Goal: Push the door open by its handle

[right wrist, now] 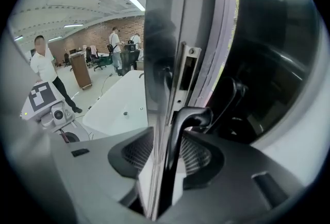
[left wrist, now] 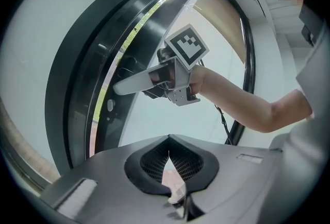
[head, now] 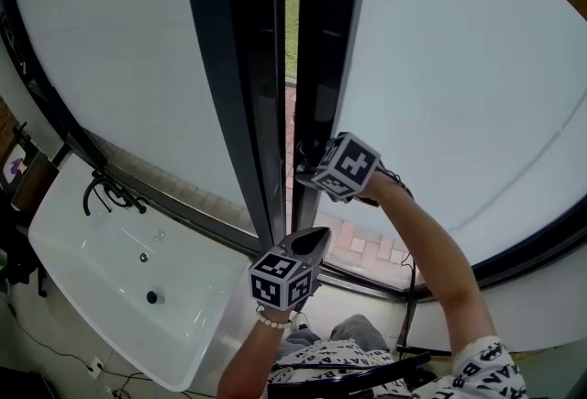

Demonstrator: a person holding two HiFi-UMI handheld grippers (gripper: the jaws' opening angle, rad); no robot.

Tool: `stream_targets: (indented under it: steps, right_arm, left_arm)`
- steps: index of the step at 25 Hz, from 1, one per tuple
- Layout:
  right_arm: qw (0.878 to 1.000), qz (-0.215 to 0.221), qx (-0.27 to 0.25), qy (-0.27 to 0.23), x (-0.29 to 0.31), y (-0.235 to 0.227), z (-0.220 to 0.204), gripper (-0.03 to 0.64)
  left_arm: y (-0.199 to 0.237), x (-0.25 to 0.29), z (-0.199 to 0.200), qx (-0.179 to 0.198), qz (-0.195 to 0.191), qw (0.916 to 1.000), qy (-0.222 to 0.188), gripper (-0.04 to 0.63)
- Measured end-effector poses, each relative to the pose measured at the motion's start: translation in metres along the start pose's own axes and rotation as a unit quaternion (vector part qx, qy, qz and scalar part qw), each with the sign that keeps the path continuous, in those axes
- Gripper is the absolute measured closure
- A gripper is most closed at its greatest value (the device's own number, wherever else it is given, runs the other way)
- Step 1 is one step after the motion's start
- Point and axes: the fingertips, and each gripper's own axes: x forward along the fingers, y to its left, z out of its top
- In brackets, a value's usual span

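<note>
step: right gripper (head: 305,166) clamped on door handle (right wrist: 175,140); left gripper (left wrist: 169,153) clenched, empty | next: shove the door (head: 440,67) outward, I reckon; keep grip

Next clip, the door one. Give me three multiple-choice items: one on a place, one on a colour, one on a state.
1. What stands between the right gripper's jaws? A the door handle; B a table edge; C nothing.
2. What colour is the door frame? A white; B black; C red.
3. How do the left gripper's jaws stand? A wide apart; B together, empty; C on a cable.
Key: 1A, the black lever runs between them; 2B, it shows dark in the head view; 3B, its jaws meet in its own view.
</note>
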Motion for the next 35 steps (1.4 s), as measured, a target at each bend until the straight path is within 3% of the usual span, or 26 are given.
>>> stream_targets:
  steps: [2, 4, 14, 26, 35]
  right_arm:
    - [1.000, -0.008, -0.005, 0.004, 0.002, -0.003, 0.001, 0.473]
    - [1.000, -0.013, -0.007, 0.006, 0.001, -0.005, 0.003, 0.571]
    - [1.000, -0.007, 0.004, 0.006, 0.010, -0.009, -0.014, 0.572]
    - [0.996, 0.017, 0.069, -0.055, 0.007, -0.064, -0.006, 0.572]
    - [0.994, -0.003, 0.096, -0.061, 0.020, -0.145, -0.013, 0.574]
  left_arm:
    - [0.001, 0.003, 0.002, -0.001, -0.002, 1.0000, 0.000, 0.611]
    - [0.002, 0.004, 0.004, 0.000, -0.001, 1.0000, 0.001, 0.611]
    - [0.014, 0.039, -0.005, -0.002, 0.015, 0.9999, 0.006, 0.611]
    - [0.033, 0.090, 0.010, -0.013, 0.120, 0.9927, 0.002, 0.611]
    - [0.051, 0.142, 0.034, -0.028, 0.173, 0.9844, -0.015, 0.611]
